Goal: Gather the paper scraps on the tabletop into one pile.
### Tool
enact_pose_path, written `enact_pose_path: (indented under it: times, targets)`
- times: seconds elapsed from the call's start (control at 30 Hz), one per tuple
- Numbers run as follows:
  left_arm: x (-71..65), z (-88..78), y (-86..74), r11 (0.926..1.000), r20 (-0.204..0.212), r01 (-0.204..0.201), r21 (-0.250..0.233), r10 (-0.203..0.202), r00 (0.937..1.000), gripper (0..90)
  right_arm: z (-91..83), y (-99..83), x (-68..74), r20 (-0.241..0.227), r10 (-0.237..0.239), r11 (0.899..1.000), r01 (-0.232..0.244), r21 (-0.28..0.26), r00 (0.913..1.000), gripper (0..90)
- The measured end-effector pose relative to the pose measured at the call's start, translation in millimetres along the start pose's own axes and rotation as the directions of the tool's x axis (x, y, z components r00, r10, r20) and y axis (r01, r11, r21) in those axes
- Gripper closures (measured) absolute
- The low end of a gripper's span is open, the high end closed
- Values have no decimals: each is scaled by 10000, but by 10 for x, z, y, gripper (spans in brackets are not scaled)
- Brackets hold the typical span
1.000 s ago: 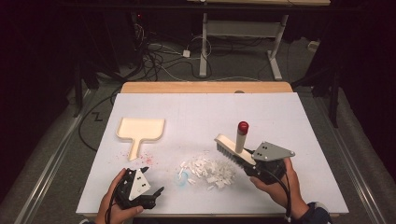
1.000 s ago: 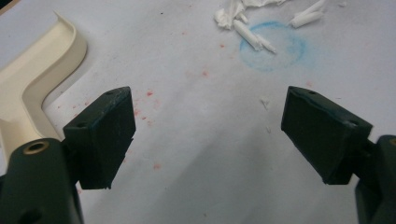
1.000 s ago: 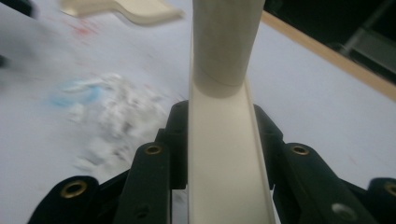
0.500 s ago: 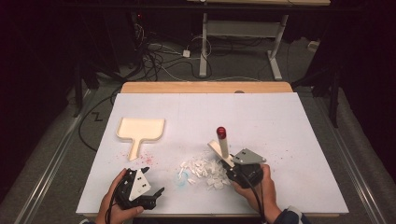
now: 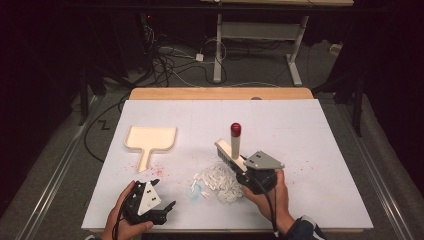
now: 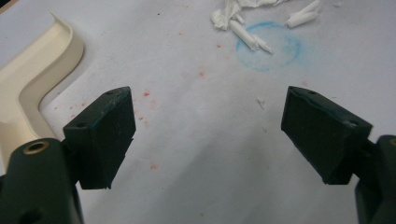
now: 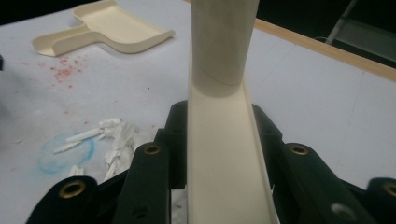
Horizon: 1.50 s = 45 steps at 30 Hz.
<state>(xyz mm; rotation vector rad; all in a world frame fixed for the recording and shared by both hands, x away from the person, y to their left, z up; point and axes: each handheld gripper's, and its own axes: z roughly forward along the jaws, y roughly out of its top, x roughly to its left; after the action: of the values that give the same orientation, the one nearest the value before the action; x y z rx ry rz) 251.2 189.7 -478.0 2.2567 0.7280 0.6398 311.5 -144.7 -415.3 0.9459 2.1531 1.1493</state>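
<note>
Sweeping looks to be the job here: the brush [image 5: 231, 150] is clamped by its cream handle in the right claw [image 5: 248, 172], its red-tipped end pointing up and away and its bristles resting on the worktop [image 5: 320, 140] at the far edge of the heap of white paper scraps [image 5: 220, 181]. In the right gripper view the handle [image 7: 224, 140] runs straight up between the two black jaws, which press on it from both sides.

The scraps lie gathered in one loose pile near the front of the worktop, a few strays beside a faint blue ring [image 5: 199, 190]. By my reckoning the gathering is mostly done, but nothing has gone into the dustpan [image 5: 149, 141], which lies bare well off to the left, near some red specks [image 5: 161, 167].

The left claw [image 5: 167, 209] rests low at the front edge, its jaws wide apart with nothing between them.

I can read no brand, label or writing on anything.
</note>
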Motion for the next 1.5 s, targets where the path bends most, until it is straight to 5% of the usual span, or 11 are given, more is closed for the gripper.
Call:
enact_pose_path:
  times: [0.23,0.53,0.7,0.9,1.23,1.4,1.5]
  targets:
    - [-3,4,4,10000,-8,0,61,0,10000,168,-406,-92,-287,-658,-43,10000,49,83,9978,681]
    - [-9,3,2,9999,8,-51,114,51,10000,168,-878,-457,-429,-1516,-336,9863,573,1549,9879,681]
    - [-30,15,19,9996,42,-187,187,187,9998,168,-875,-560,-277,-2821,-253,9791,808,1869,9590,682]
    - [-24,22,8,9997,83,-173,181,172,9998,169,-662,-458,-48,-3257,-905,9715,1554,1790,9411,682]
    - [-21,21,4,9997,119,-199,169,197,9997,169,-405,-217,128,-3318,-1200,9784,1681,1202,9357,682]
    - [-22,31,3,9996,134,-187,203,184,9997,169,-504,-129,82,-3348,-1271,9834,1628,806,9337,680]
    - [-26,27,8,9997,72,-142,181,141,9999,169,-617,-71,18,-3174,-1224,9889,1428,418,9404,680]
